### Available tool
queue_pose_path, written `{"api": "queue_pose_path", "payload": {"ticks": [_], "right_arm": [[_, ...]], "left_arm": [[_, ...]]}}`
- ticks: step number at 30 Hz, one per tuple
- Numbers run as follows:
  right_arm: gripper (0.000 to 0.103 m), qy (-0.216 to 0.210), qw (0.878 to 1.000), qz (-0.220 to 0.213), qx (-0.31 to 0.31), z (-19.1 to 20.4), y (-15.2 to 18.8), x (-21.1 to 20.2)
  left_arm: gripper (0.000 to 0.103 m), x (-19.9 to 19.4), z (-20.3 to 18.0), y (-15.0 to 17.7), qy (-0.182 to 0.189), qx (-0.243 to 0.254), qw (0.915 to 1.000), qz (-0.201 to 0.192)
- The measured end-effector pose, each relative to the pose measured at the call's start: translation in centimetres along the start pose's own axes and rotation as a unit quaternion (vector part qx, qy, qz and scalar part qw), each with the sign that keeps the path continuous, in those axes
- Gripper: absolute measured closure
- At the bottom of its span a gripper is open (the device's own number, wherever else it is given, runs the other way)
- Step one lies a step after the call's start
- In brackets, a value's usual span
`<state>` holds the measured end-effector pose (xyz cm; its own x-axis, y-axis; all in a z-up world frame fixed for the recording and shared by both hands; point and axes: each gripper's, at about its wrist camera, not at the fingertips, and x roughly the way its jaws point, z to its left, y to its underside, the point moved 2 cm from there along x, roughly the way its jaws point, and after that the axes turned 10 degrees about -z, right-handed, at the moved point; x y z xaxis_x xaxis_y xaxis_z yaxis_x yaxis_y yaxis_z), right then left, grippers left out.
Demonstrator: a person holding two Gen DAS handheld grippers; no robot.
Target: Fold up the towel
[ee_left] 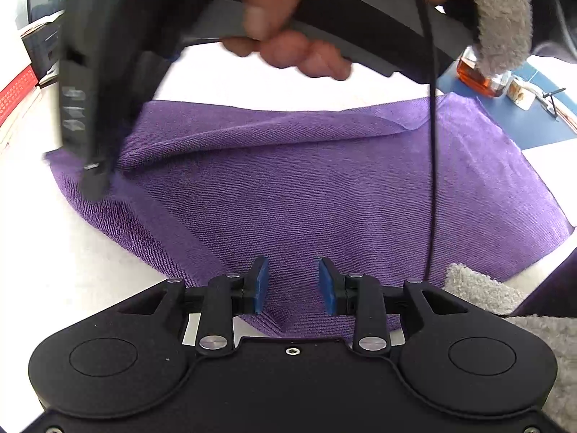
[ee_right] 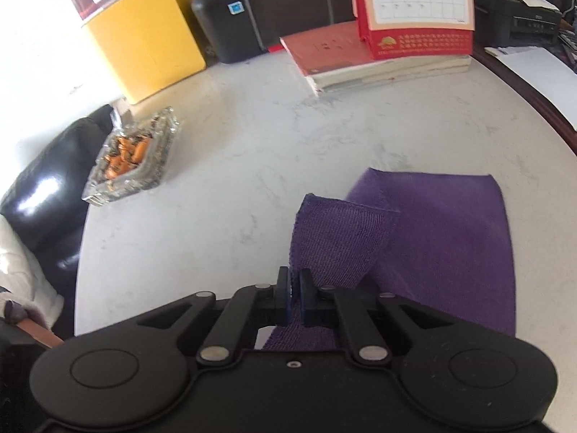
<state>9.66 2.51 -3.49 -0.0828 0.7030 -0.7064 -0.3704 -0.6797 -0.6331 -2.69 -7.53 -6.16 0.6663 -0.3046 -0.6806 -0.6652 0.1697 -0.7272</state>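
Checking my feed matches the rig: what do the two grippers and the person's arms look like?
Both grippers, left gripper and right gripper, are matte black, with two round caps, silver pivot screws and blue finger pads. The right one's grey-and-black handle sits in a bare hand; a thin black cable hangs from it. Sleeves are fuzzy grey.

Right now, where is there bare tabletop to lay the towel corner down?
Bare white table lies between the glass ashtray and the purple towel. Farther back it is crowded: yellow box, books with a calendar on top. The right claw holds the corner.
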Motion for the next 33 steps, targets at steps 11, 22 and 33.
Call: {"api": "queue_pose_path", "payload": {"ticks": [11, 22, 33], "right_arm": [[0.099, -0.122, 0.989, 0.067, -0.055, 4.9, -0.9, 6.1], [0.087, -0.166, 0.983, 0.047, -0.062, 7.5, -1.7, 5.9], [0.079, 0.083, 0.995, -0.04, -0.039, -4.0, -3.8, -3.8]], "left_arm": [[0.073, -0.9, -0.1, 0.8, -0.003, -0.029, 0.9995, 0.006], [0.073, -1.2, 0.5, 1.0, -0.004, -0.058, 0.9983, 0.002], [0.073, -2.8, 8.1, -0.5, -0.116, -0.118, 0.9852, -0.045]]}}
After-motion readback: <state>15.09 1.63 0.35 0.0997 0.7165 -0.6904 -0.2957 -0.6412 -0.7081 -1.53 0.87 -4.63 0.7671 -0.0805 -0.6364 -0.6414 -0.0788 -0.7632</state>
